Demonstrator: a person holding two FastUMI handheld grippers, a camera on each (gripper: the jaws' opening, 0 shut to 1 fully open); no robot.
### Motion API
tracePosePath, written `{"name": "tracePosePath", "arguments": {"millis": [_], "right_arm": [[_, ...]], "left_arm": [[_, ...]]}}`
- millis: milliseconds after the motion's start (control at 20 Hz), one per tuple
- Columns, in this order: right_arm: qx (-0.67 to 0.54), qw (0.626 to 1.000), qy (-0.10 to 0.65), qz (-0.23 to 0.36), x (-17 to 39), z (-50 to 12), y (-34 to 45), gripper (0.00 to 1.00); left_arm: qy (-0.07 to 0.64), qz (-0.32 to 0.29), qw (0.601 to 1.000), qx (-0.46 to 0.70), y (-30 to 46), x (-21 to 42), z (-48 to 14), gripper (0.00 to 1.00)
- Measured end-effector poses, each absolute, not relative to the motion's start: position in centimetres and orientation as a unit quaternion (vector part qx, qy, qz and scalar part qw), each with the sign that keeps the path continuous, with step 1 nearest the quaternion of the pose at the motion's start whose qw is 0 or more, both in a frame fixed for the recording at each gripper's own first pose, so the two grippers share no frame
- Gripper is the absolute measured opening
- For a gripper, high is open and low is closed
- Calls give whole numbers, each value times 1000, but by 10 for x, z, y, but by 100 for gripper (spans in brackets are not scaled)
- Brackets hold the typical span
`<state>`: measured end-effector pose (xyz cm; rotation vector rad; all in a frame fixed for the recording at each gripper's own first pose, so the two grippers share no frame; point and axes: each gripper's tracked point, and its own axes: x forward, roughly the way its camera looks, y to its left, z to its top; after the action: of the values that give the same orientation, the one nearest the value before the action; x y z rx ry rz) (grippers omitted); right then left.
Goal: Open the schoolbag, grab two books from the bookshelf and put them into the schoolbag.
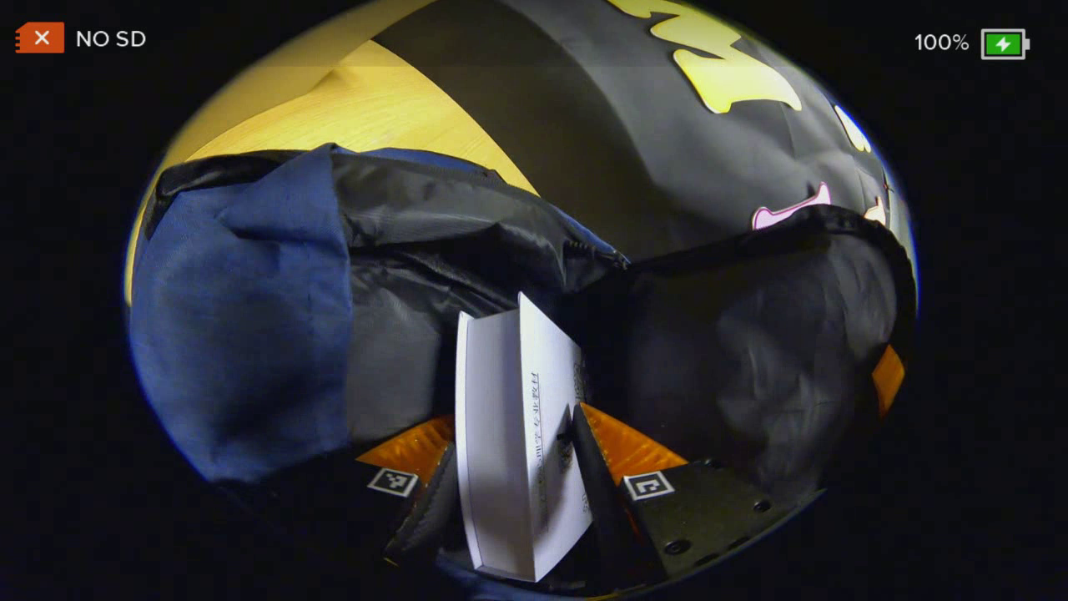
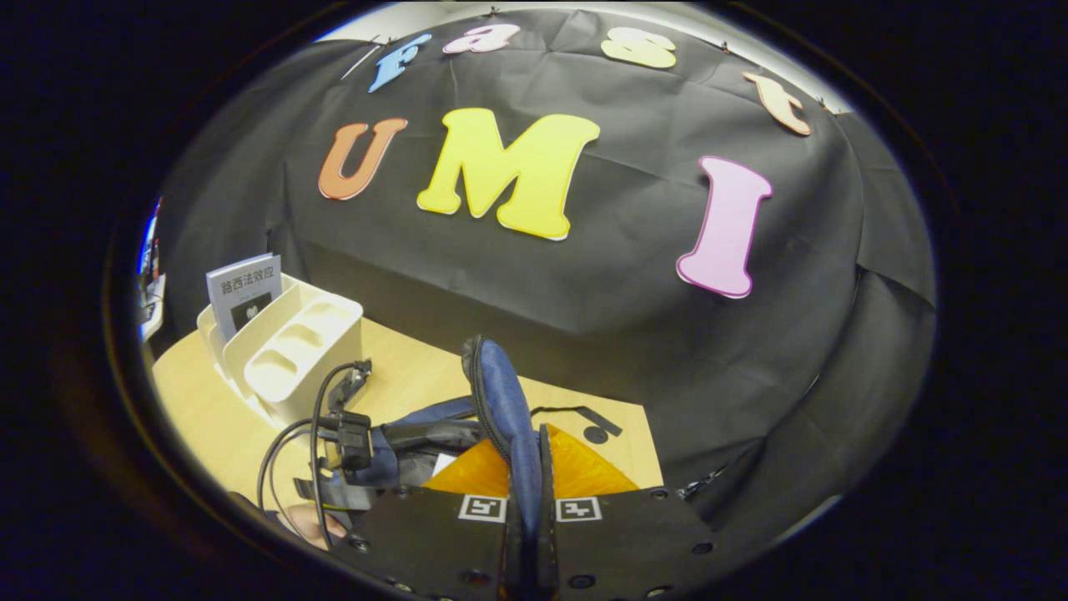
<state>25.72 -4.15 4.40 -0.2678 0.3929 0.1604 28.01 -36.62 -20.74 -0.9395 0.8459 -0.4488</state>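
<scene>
White book (image 1: pixel 509 434) upright; blue schoolbag (image 1: pixel 242 334) gaping

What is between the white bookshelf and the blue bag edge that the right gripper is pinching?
In the right gripper view, between the bookshelf and the bag edge lie bare wooden table and the left gripper with its cables.

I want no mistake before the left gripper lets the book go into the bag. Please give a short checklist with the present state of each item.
1. Left gripper shut on the book: ok.
2. Schoolbag open in front of the book: ok.
3. Right gripper pinches the schoolbag's blue edge, holding it up: ok.
4. Room inside for the book: cannot tell, interior is dark.
5. Another book stands in the bookshelf: ok.
</scene>
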Motion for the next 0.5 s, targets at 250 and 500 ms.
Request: {"name": "tracePosePath", "arguments": {"millis": [250, 500], "right_arm": [[-131, 969, 191, 81, 255, 33, -43, 7], [-111, 972, 194, 70, 258, 21, -49, 7]], "left_arm": [[400, -205, 841, -301, -339, 263, -211, 78], [381, -183, 874, -239, -300, 241, -195, 78]]}}
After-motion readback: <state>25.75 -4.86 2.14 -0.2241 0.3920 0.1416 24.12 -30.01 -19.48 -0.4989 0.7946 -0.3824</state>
